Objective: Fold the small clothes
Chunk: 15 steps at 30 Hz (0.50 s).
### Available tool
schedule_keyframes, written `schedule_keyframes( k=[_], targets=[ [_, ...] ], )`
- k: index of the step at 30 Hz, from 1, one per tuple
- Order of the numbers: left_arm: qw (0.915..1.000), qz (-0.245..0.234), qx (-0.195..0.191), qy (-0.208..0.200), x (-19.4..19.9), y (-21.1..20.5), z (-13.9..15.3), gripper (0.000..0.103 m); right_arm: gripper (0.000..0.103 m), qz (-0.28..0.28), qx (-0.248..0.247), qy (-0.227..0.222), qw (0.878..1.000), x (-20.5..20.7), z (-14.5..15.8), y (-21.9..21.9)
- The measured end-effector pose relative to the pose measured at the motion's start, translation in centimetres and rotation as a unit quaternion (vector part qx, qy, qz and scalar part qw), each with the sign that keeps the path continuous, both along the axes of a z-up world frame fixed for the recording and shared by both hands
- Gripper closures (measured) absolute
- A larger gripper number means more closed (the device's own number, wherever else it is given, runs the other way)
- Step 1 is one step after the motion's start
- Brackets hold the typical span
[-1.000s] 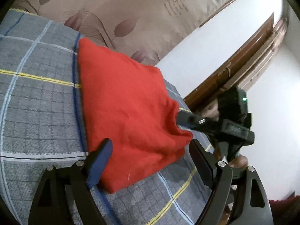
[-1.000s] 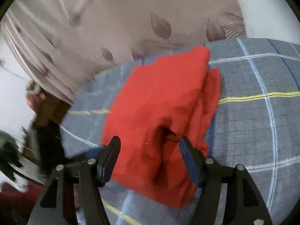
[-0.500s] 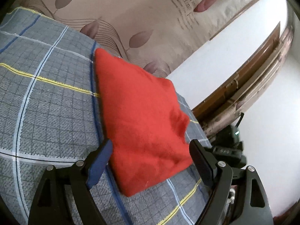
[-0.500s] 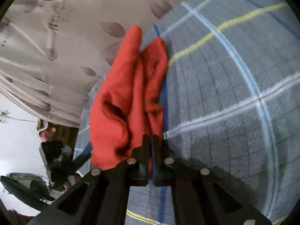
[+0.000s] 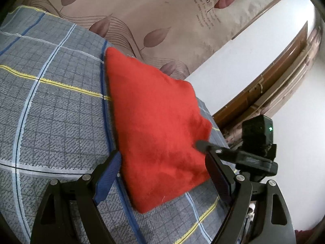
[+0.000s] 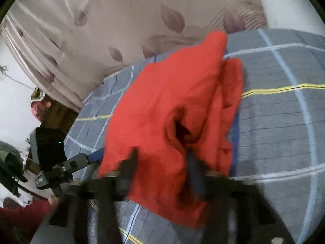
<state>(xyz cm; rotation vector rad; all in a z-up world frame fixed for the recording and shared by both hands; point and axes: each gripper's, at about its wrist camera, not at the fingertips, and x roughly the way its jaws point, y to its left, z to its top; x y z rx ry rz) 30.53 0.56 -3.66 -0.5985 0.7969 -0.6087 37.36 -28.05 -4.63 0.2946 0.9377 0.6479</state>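
The left gripper stands wide open, its fingers either side of the near corner of the folded red garment, gripping nothing; the garment lies on the grey checked bedspread; the right gripper, blurred, has its fingers parted around the garment's bunched edge.

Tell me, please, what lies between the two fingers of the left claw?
In the left wrist view, the near end of the red garment lies between the open left claw fingers, on the plaid sheet.
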Motion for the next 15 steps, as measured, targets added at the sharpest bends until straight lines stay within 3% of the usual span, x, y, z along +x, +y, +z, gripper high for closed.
schedule_keyframes(
  k=[2, 6, 11, 15],
  targets=[
    [1.0, 0.002, 0.002, -0.001, -0.1, 0.0, 0.1, 0.019, 0.096, 0.007, -0.002, 0.001, 1.0, -0.5, -0.3, 0.2],
    [0.9999, 0.006, 0.004, -0.009, -0.3, 0.0, 0.3, 0.019, 0.098, -0.022, 0.049, -0.016, 0.998, -3.1, 1.0, -2.5],
    [0.9996, -0.002, 0.019, -0.019, -0.5, -0.7, 0.6, 0.019, 0.099, -0.042, 0.025, 0.045, 0.998, -3.0, -2.1, -3.9],
    [0.9996, -0.001, 0.02, -0.021, -0.5, -0.6, 0.7, 0.019, 0.099, -0.042, 0.029, 0.051, 0.997, -2.6, -2.0, -3.7]
  ],
)
